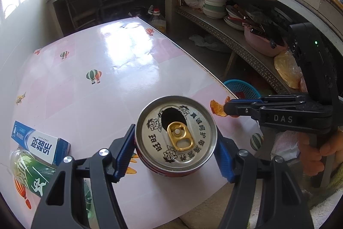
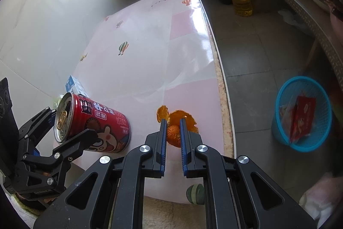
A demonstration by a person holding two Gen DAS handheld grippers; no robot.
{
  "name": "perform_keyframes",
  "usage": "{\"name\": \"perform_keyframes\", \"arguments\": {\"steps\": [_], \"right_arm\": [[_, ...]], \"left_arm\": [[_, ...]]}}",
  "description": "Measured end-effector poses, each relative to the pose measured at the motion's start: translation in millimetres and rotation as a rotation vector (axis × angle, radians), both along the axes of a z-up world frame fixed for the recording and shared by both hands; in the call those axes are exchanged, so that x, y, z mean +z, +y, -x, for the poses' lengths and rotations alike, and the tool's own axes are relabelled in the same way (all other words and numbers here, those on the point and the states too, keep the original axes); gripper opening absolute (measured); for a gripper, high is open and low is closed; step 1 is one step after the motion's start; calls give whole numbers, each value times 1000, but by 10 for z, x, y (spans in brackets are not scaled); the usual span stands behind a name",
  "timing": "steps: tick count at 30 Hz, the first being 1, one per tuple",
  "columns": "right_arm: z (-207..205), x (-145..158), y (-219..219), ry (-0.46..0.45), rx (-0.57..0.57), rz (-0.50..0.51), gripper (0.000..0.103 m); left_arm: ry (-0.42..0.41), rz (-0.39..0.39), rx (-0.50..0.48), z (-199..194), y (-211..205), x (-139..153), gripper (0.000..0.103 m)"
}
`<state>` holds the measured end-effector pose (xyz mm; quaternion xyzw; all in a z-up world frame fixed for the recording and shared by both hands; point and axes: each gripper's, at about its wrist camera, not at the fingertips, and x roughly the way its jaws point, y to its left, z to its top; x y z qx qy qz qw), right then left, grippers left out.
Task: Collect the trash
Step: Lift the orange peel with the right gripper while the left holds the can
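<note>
Your left hand-held gripper is clamped on the red drink can, its blue pads pressed against the can's two sides at the lower centre of the left wrist view, the opened top with its gold pull tab facing the camera. From the right wrist view that can sits at the lower left, tilted, its base touching or just above the desk; you cannot tell which. Your right hand-held gripper stands narrow, its pads closed on the orange peel near the desk's right edge, curled pieces of peel sticking up past the fingertips. Down on the floor at the right of that view stands a blue mesh basket holding a red packet. At the lower left of the left wrist view, a toothpaste box and a green-labelled plastic bottle lie side by side on the desk, just beside your left hand-held gripper.
</note>
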<state>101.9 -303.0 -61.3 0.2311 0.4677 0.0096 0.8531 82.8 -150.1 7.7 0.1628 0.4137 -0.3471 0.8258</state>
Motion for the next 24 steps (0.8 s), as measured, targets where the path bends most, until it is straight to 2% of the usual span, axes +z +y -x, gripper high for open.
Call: {"name": "perform_keyframes", "arguments": {"steps": [9,24], "right_arm": [[72,59,-60,-14,0,0,10],[126,84,-185,-15,-3,-15,10]], "left_arm": [[-5,16,7,8,34,61,65],[-18,-11,31,-27,-46,91,65]]}}
